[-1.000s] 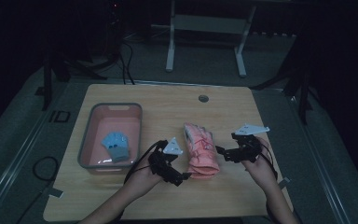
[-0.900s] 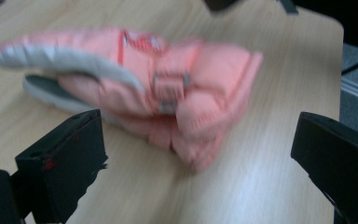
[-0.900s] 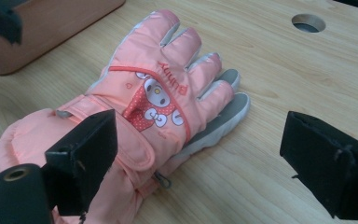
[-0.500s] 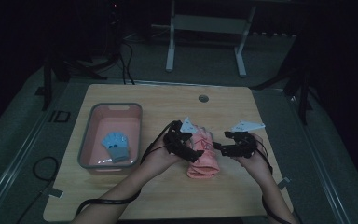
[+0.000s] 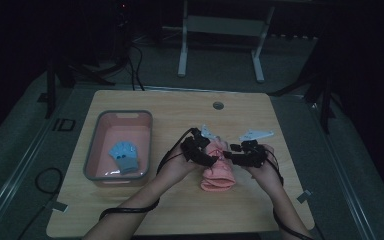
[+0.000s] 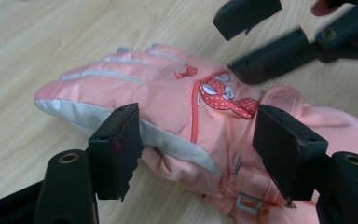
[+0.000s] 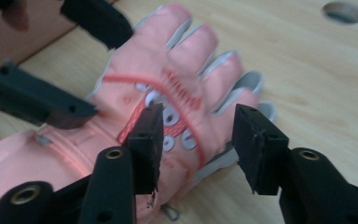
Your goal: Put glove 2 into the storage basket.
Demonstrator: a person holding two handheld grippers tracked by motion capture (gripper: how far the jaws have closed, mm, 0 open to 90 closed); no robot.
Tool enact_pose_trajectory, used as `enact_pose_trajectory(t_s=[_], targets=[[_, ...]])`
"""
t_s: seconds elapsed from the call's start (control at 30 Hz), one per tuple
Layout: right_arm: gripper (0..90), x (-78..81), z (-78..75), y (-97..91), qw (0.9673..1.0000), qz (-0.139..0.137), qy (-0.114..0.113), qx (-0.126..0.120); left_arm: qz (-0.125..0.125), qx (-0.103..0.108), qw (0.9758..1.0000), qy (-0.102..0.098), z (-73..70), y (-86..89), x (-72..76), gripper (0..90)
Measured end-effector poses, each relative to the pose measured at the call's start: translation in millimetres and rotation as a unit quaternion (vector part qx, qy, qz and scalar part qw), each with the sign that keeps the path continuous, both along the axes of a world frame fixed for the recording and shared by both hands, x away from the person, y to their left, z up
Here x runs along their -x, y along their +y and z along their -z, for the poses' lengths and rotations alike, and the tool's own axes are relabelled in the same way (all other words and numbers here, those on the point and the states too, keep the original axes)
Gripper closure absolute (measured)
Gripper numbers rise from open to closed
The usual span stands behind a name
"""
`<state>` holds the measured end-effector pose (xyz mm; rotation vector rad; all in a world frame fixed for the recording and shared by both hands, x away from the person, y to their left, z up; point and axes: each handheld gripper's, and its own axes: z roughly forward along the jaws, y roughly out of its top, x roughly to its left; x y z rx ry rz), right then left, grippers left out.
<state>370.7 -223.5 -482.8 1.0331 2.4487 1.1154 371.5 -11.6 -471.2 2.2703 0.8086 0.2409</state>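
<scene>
Padded cloth glove (image 6: 177, 107), wood-grain table (image 6: 37, 42)

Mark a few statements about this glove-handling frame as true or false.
1. A pink glove lies on the wooden table. True.
2. The grey bin holds a red glove. False: it holds a small blue glove.
3. The left gripper has the pink glove between its jaws. True; they have just been closing.
4. The right gripper is over the bin. False: it is at the pink glove.
</scene>
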Motion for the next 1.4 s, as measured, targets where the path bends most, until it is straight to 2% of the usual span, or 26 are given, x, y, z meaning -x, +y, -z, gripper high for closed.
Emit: enact_pose_trajectory(t_s=[0.07,0.17,0.23,0.3,0.37,0.47,0.53,0.57,0.6,0.63,0.7,0.73,0.77,0.8,0.87,0.9,0.93,0.97,1.0,1.13,1.27,1.4], targets=[[51.7,1.1,6.2,3.0,0.9999,0.000,0.007,0.011,-0.019,-0.002,0.9998,0.003,1.9,0.5,-1.7,31.9],[50.0,0.8,15.0,0.6,0.9997,0.010,0.024,0.004,-0.042,-0.007,0.9988,0.023,11.6,1.9,-6.0,31.9],[45.2,-1.2,21.6,-2.9,0.9988,0.018,0.045,-0.001,-0.048,-0.003,0.9970,0.060,25.9,4.0,-10.2,31.0],[41.9,-4.3,28.9,-5.2,0.9969,0.026,0.074,-0.010,-0.052,0.009,0.9949,0.086,37.6,6.3,-13.9,30.3],[41.2,-7.3,35.0,-5.6,0.9947,0.035,0.096,-0.013,-0.052,0.028,0.9919,0.112,47.4,10.1,-18.9,29.1],[40.4,-14.8,42.2,-7.4,0.9881,0.048,0.142,-0.032,-0.050,0.042,0.9892,0.131,54.2,10.9,-22.5,28.0],[40.5,-20.1,46.4,-7.8,0.9835,0.051,0.169,-0.041,-0.049,0.044,0.9886,0.136,56.6,11.2,-23.9,28.0],[40.9,-22.9,47.9,-8.1,0.9814,0.051,0.180,-0.043,-0.047,0.059,0.9852,0.154,61.3,12.6,-27.2,28.0],[42.2,-23.8,48.4,-7.9,0.9811,0.049,0.182,-0.044,-0.047,0.063,0.9843,0.158,63.6,12.8,-28.4,28.0],[44.7,-23.9,48.8,-7.4,0.9818,0.045,0.179,-0.042,-0.039,0.073,0.9820,0.170,66.1,13.4,-30.4,28.4],[52.9,-23.2,49.4,-6.1,0.9820,0.040,0.179,-0.046,-0.024,0.086,0.9789,0.184,67.6,14.7,-33.1,36.1],[56.7,-21.8,48.7,-4.7,0.9831,0.038,0.174,-0.043,-0.017,0.094,0.9767,0.192,67.8,15.2,-34.1,40.4],[61.4,-19.6,47.2,-2.3,0.9853,0.036,0.163,-0.036,-0.011,0.094,0.9774,0.189,67.2,15.3,-34.1,46.2],[66.4,-17.8,46.5,-0.2,0.9868,0.038,0.154,-0.032,-0.009,0.095,0.9771,0.190,67.0,15.7,-34.2,50.4],[69.6,-16.6,46.0,1.2,0.9874,0.039,0.150,-0.031,-0.007,0.099,0.9764,0.192,66.0,17.1,-34.2,52.9],[73.8,-14.0,45.2,4.0,0.9887,0.045,0.140,-0.032,-0.005,0.098,0.9758,0.195,65.1,18.2,-34.8,59.6],[75.1,-12.4,44.2,5.2,0.9893,0.047,0.134,-0.032,-0.003,0.098,0.9756,0.197,63.7,18.5,-35.1,61.7],[75.9,-10.9,43.1,5.9,0.9901,0.048,0.128,-0.032,0.000,0.094,0.9771,0.191,62.0,18.0,-34.3,62.7],[76.5,-9.3,41.7,6.7,0.9905,0.051,0.123,-0.031,0.000,0.092,0.9776,0.190,60.0,17.6,-33.6,63.7],[77.6,-5.5,34.2,5.5,0.9908,0.054,0.117,-0.043,0.004,0.094,0.9775,0.189,49.6,19.2,-31.9,64.8],[77.6,-2.7,20.9,7.4,0.9921,0.053,0.105,-0.043,0.006,0.093,0.9796,0.178,35.2,21.1,-29.9,65.3],[77.6,0.8,4.0,12.1,0.9949,0.048,0.079,-0.041,0.009,0.095,0.9820,0.163,16.5,26.4,-27.2,65.6]])
